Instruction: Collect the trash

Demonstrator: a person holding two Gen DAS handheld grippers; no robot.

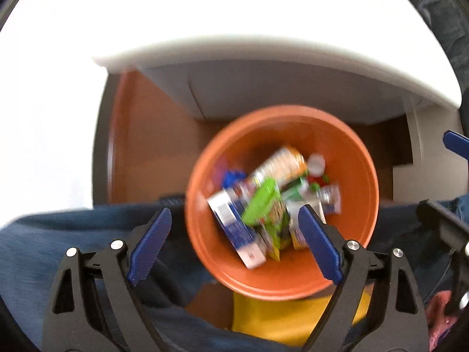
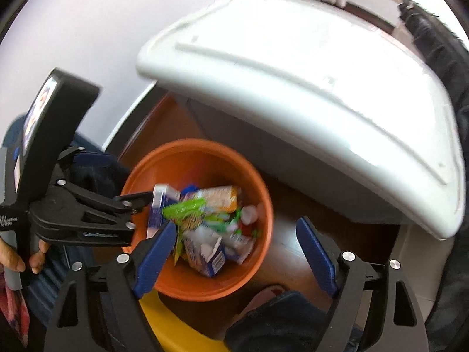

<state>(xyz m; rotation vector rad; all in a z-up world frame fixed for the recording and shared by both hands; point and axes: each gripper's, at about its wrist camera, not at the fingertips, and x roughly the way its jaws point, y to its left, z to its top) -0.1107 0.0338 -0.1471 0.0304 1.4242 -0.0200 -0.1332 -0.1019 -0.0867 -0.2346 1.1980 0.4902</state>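
An orange bin [image 1: 281,281] stands on the floor under the white table and holds several pieces of trash: a blurred green wrapper [image 1: 262,202], a blue and white carton [image 1: 237,231] and an orange packet [image 1: 285,162]. My left gripper [image 1: 234,243] is open and empty above the bin's near rim. In the right wrist view the bin [image 2: 205,286] shows the same green wrapper [image 2: 184,208] on top of the pile. My right gripper [image 2: 237,255] is open and empty above the bin. The left gripper [image 2: 88,214] shows there at the bin's left rim.
The white table top [image 2: 293,73] overhangs the bin at the back. A yellow object [image 1: 278,316] lies at the bin's near side. Blue jeans legs [image 1: 58,234] flank the bin. A brown wooden floor [image 1: 146,146] surrounds it.
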